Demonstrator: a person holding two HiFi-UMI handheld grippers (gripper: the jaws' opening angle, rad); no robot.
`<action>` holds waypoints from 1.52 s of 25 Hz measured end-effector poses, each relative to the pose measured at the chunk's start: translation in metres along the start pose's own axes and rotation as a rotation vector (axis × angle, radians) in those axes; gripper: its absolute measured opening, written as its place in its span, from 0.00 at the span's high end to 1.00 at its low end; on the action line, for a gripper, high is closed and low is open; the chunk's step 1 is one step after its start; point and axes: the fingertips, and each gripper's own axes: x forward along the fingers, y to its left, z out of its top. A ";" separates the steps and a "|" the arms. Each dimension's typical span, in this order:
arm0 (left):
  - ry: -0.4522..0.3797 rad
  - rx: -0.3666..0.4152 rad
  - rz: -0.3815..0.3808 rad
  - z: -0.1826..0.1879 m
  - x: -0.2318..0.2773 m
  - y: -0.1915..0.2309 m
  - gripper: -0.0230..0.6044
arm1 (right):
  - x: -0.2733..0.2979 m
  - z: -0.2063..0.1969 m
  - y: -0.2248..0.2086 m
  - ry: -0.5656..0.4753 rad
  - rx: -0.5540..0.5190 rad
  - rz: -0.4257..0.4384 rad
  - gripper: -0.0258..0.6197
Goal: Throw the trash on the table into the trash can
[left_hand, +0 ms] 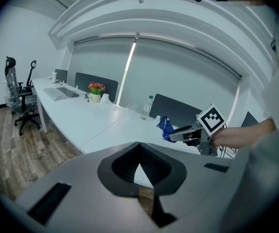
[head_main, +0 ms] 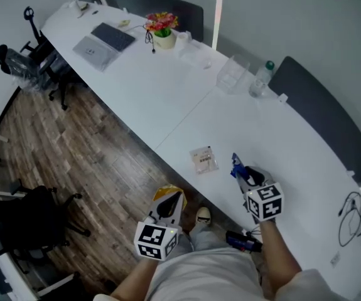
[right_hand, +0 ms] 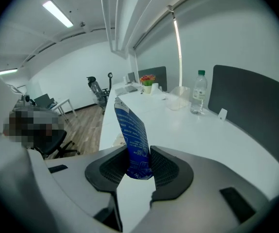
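A long, smooth white surface (head_main: 167,86) is seen curving away. The left tongs (left_hand: 139,147), with ribbed dark pads, are closed together on nothing. The right tongs (right_hand: 138,155) are clamped on a blue wrapper (right_hand: 132,130), held above the surface's near edge. This flat, glossy pouch with white print is stood nearly upright, its top leaning slightly left. A small clear packet (head_main: 203,160) is lying flat on the surface.

Bright, even light; fisheye-dark corners
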 end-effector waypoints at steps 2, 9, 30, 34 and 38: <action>-0.008 0.002 0.022 0.002 -0.013 0.008 0.96 | -0.003 0.009 0.014 -0.016 -0.010 0.024 0.73; -0.057 -0.018 0.112 0.008 -0.059 0.033 0.96 | -0.007 0.024 0.070 -0.031 -0.057 0.133 0.73; -0.192 -0.173 0.423 -0.030 -0.206 0.114 0.96 | 0.032 0.059 0.265 -0.024 -0.267 0.455 0.75; -0.203 -0.189 0.457 -0.040 -0.227 0.125 0.96 | 0.035 0.062 0.296 -0.030 -0.291 0.489 0.76; -0.213 -0.207 0.471 -0.049 -0.240 0.135 0.96 | 0.037 0.058 0.312 -0.028 -0.300 0.497 0.76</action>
